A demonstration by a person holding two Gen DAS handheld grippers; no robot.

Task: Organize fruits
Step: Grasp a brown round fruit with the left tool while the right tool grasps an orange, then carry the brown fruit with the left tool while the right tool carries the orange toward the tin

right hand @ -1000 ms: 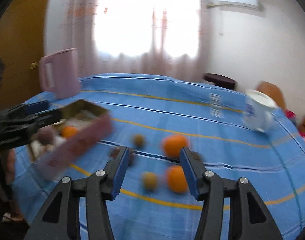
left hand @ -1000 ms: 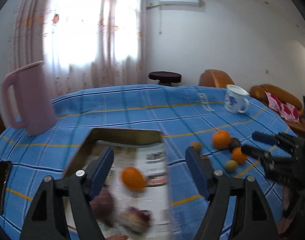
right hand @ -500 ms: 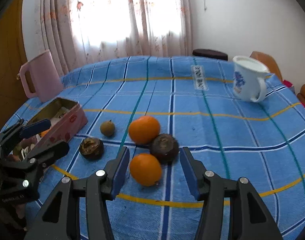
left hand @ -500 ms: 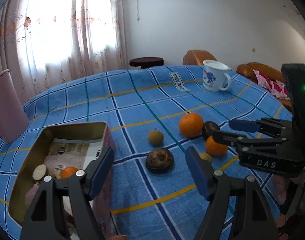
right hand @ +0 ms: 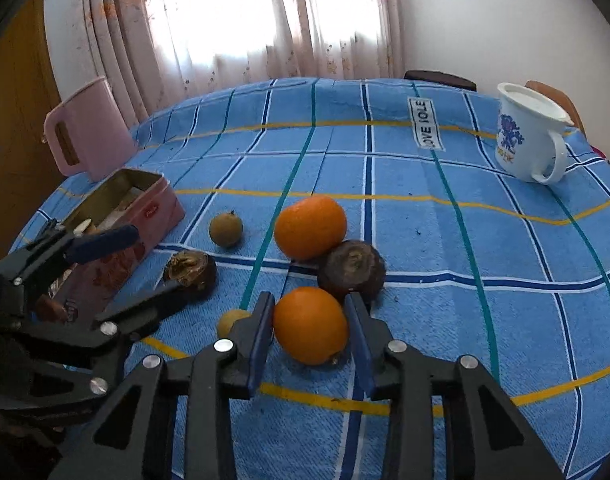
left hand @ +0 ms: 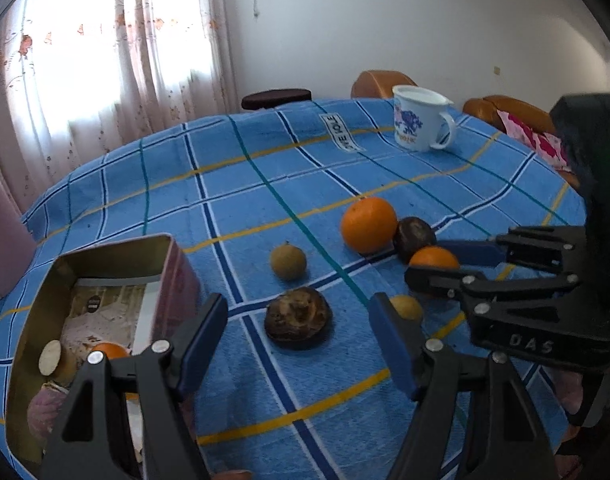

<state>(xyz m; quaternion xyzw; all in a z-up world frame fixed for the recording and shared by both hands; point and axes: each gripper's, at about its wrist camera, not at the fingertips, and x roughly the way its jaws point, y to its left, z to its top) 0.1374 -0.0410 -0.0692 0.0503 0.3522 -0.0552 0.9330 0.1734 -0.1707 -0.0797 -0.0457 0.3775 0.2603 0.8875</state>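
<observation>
The right gripper (right hand: 309,322) is sitting low on the blue checked tablecloth (right hand: 425,240), its two blue pads flanking the near orange (right hand: 311,325). The pads look to be touching or almost touching the fruit's sides, though whether they are pressing on it I cannot tell. The orange is resting on the cloth, just in front of a dark brown fruit (right hand: 351,270), which is leaning against a bigger orange (right hand: 309,227).

The left gripper (left hand: 297,340) is hanging wide open with nothing in it, over a shrivelled brown fruit (left hand: 298,317). To its left the pink tin (left hand: 177,276) is standing open, holding another orange (left hand: 109,350) and a few pale pieces. A small yellow-brown fruit (left hand: 288,260) is lying beyond, and a smaller yellow one (left hand: 407,307) is peeking out beside the left gripper's right finger.

A white mug (right hand: 527,138) is standing well off to the right.
</observation>
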